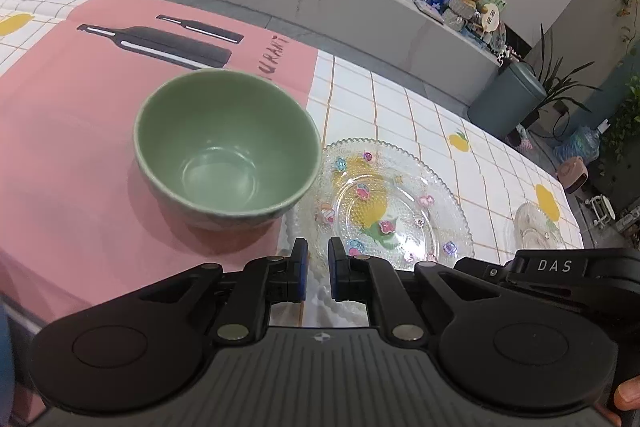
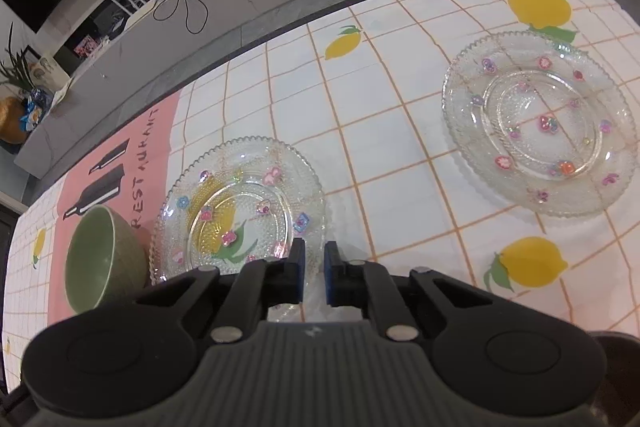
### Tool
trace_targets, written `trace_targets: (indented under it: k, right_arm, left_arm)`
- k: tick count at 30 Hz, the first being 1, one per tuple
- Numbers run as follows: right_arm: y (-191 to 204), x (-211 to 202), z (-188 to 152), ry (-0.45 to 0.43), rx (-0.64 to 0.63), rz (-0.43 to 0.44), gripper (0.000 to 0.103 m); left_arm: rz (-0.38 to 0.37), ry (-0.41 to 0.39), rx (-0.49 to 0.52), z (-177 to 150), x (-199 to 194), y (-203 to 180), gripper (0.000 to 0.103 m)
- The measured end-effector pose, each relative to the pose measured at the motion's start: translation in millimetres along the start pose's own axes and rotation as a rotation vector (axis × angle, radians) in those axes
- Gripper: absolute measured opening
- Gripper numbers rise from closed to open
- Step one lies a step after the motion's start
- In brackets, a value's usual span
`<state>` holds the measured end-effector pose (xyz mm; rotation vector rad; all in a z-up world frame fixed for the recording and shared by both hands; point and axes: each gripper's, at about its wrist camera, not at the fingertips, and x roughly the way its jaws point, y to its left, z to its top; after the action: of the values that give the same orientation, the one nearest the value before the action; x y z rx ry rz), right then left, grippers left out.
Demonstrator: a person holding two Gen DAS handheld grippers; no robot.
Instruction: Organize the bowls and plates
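**A:** Glass first, by the look of things: seems to be the pick-up step on the glass plate (image 2: 240, 195) just beside the green bowl (image 1: 228, 147).

**B:** And the tongs?

**A:** Pinched together, both sets. Left gripper (image 1: 318, 267) nipped onto the near rim on the bowl side. Right gripper (image 2: 315, 271) nipped onto the same near rim, a little further along. Only a thin slot between each pair of pads, with the beaded edge in it.

**B:** Off the table yet?

**A:** Cannot tell. Looks to be lying flat on the checked tablecloth (image 2: 400, 107), over a printed lemon, very close to the bowl if not touching.

**B:** Next move, then?

**A:** Probably a level lift with both hands together, no tilt, no twisting one against the other. Then across to the second plate (image 2: 540, 123), well apart on the right, and down square on top for a stack. Could equally end up under the bowl; hard to say.

**B:** Anything inside the crockery?

**A:** Nothing. Bowl bare and upright on the pink panel (image 1: 60, 147) of the cloth. Both plates bare too, apart from the little coloured flowers set in the glass.

**B:** Risks?

**A:** Slippery, brittle stuff on a thin-edge grip. Worth keeping clear of the bowl wall on the way up
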<state>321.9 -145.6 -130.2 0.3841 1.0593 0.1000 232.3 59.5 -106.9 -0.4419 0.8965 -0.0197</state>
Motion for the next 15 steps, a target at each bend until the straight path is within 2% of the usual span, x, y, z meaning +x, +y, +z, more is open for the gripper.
trace_targets:
  k: [4,9,15]
  right_arm:
    - [9,-11,-4,-0.006,-0.044,-0.017,0.005]
    - [19,-23,-21,0.022,-0.099,-0.030,0.004]
    - [34,-35,-46,0.037,-0.171,-0.049,0.004]
  left_arm:
    - [0.025,0.011,-0.008,-2,-13,2,0.010]
    - [0.059,0.081,-0.008,-13,-28,11,0.009]
    - [0.086,0.079,-0.009,-24,-48,20,0.009]
